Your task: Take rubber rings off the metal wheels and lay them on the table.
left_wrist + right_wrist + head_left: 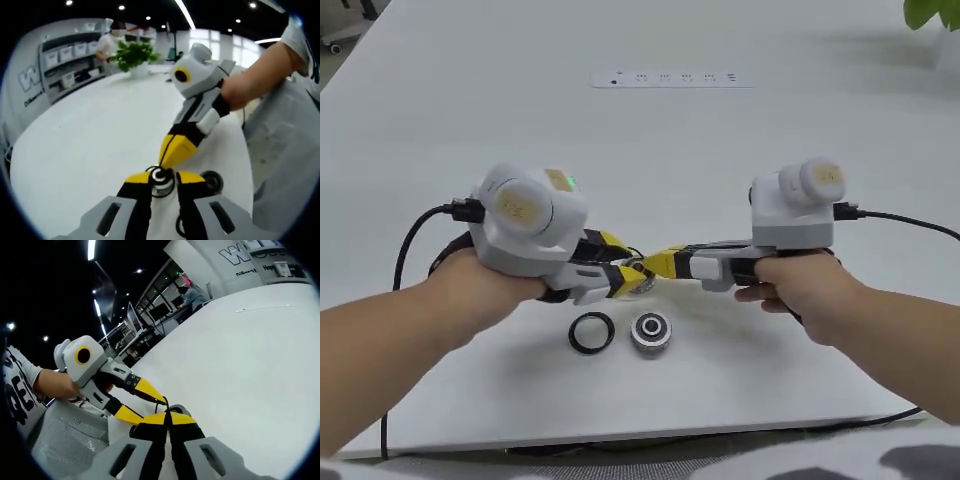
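The metal wheel with its black rubber ring [161, 181] is half hidden, clamped in the yellow fingers of the left gripper [162, 176]. The right gripper [170, 419] has its fingers pressed together at the wheel's rim; what they pinch is unclear. Below, on the white worktop [740, 160], lie a loose black rubber ring [591, 332] and a second metal wheel [651, 331], just apart. Shelves [65, 55] line the room. The grippers meet tip to tip.

Looks to me like an open-plan lab/office space. I'm working over a big white table [520, 100] with a power strip [672, 78] at top centre. There are shelves [65, 62] of white bins upper left, logo lettering [248, 264] on the wall upper right, strip lights [186, 12] overhead, and a potted plant [132, 54].
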Demonstrator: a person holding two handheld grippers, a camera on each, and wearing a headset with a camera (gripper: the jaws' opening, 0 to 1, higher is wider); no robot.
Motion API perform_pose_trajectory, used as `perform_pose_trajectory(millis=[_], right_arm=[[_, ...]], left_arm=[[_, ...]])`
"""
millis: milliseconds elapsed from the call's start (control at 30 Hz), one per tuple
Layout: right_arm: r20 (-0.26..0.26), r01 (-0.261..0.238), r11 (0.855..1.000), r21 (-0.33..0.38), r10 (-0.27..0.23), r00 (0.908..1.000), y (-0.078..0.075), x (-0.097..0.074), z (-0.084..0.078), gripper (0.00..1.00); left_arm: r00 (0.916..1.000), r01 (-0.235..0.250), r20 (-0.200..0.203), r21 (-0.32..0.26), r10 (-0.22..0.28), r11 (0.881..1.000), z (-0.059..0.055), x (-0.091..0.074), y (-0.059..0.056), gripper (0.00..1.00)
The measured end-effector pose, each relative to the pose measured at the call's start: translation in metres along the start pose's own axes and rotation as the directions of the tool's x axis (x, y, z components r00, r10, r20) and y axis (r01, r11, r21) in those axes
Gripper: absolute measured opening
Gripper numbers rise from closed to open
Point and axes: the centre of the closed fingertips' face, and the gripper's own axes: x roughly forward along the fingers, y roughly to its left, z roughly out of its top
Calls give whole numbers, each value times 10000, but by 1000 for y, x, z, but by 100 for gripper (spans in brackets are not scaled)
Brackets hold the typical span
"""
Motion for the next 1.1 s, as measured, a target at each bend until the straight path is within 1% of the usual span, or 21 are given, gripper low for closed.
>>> perform_pose_trajectory(millis=[233, 400, 600, 767, 967, 1033, 1100], right_arm=[[-49, -88, 9999, -91, 88, 9999, 3, 0, 0, 0], [-103, -162, 9998, -121, 161, 9998, 6, 0, -1, 0], [-21, -268, 9996, -66, 268, 9996, 9, 0, 1, 0], [60, -346, 9994, -61, 347, 9994, 12, -1, 4, 0], [102, -411, 9991, -106, 412, 9991, 15, -1, 6, 0], [99, -444, 9989, -131, 446, 9990, 16, -1, 7, 0], [94, -491, 9987, -147, 492, 9987, 18, -1, 7, 0]], left_arm=[[9994, 129, 313, -6, -129, 9999, 6, -11, -6, 25], [9992, 229, 316, 278, -237, 9994, 6, -20, -11, 29], [9992, 299, 256, 582, -314, 9979, 3, -33, -18, 32], [9983, 361, 421, 701, -391, 9969, 8, -42, -25, 37], [9974, 264, 650, 661, -307, 9975, 12, -52, -26, 42], [9973, 192, 692, 689, -240, 9974, 11, -56, -26, 43], [9978, 108, 649, 776, -159, 9969, 9, -61, -25, 45]])
